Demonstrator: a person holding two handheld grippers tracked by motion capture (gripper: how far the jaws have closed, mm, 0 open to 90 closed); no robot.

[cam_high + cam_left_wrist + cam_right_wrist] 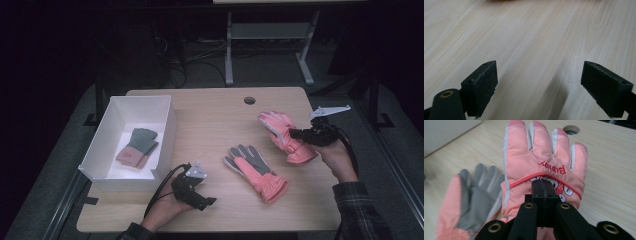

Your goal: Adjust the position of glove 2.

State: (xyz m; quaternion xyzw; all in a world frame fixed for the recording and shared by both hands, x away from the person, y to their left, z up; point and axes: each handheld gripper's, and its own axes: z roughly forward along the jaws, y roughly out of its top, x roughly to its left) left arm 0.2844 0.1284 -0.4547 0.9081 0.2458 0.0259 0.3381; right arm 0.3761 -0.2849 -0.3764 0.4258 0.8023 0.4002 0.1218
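My right gripper (296, 134) is shut on a pink ski glove (282, 132), pinching the fabric on its back and holding it up off the table at the right. In the right gripper view that glove (541, 160) hangs back side up with red lettering, and my jaws (543, 187) are pressed together on it. A second pink glove (256, 171) lies grey palm up in the middle of the table (210, 120), also seen blurred as the grey-palmed glove (471, 200). My left gripper (206, 201) rests near the front edge, open (539, 75) over bare wood.
A white open box (169, 131) stands at the left and holds a grey and pink knit glove (138, 148). A cable hole (249, 100) sits near the table's far edge. Table legs and cables lie on the floor beyond.
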